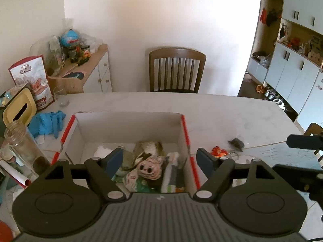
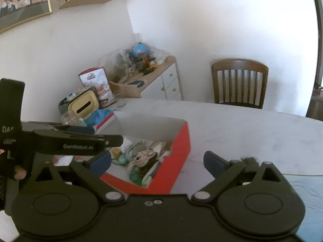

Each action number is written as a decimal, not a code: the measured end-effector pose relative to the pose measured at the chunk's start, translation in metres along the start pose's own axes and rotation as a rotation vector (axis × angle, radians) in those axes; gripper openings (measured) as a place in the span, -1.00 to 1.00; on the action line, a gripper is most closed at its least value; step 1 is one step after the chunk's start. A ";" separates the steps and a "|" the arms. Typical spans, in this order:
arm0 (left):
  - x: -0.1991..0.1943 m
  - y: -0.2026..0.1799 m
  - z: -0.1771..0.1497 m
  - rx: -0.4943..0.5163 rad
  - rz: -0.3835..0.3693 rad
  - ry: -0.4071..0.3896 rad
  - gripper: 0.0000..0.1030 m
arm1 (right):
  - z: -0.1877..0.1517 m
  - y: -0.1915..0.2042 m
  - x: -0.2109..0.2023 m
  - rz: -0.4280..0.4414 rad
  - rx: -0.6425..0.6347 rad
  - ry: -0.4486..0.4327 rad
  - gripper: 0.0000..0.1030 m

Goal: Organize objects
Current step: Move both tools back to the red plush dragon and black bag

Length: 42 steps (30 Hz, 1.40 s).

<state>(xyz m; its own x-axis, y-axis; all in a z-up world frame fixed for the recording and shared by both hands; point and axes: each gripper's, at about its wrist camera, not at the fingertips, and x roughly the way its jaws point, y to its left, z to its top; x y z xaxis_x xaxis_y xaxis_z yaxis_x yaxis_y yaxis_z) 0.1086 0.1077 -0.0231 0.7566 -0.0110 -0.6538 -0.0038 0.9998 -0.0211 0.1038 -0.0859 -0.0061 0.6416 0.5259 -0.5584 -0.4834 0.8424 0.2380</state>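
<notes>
An open cardboard box (image 1: 186,135), white inside and red outside (image 2: 177,161), stands on the pale table (image 1: 222,111). In it lie a rag doll (image 1: 150,166) with dark round eyes, also seen in the right wrist view (image 2: 141,157), and several cloths and small items. My left gripper (image 1: 159,157) hangs open over the box's near end with nothing between its blue pads. My right gripper (image 2: 157,161) is open and empty too, to the right of the box. A small orange toy (image 1: 218,151) and a dark grey object (image 1: 236,142) lie on the table right of the box.
Left of the box are blue gloves (image 1: 47,123), a glass jar (image 1: 20,141), a yellow tissue box (image 1: 19,109) and a red snack bag (image 1: 32,80). A wooden chair (image 1: 177,70) stands at the table's far side, beside a cluttered sideboard (image 1: 94,68).
</notes>
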 end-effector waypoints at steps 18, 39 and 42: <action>0.019 -0.086 -0.001 0.026 -0.046 -0.005 0.67 | -0.012 -0.096 -0.040 -0.096 0.042 -0.055 0.98; 0.143 -0.162 -0.025 0.071 -0.035 0.069 0.68 | -0.024 -0.207 0.032 -0.170 0.097 0.056 0.95; 0.160 -0.159 -0.029 0.061 -0.036 0.079 0.68 | -0.026 -0.213 0.053 -0.158 0.101 0.091 0.95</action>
<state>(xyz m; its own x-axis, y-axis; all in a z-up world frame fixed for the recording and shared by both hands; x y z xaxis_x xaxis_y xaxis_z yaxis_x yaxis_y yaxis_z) 0.2113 -0.0540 -0.1460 0.7016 -0.0456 -0.7111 0.0638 0.9980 -0.0011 0.2252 -0.2403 -0.1076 0.6458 0.3776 -0.6636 -0.3160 0.9234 0.2179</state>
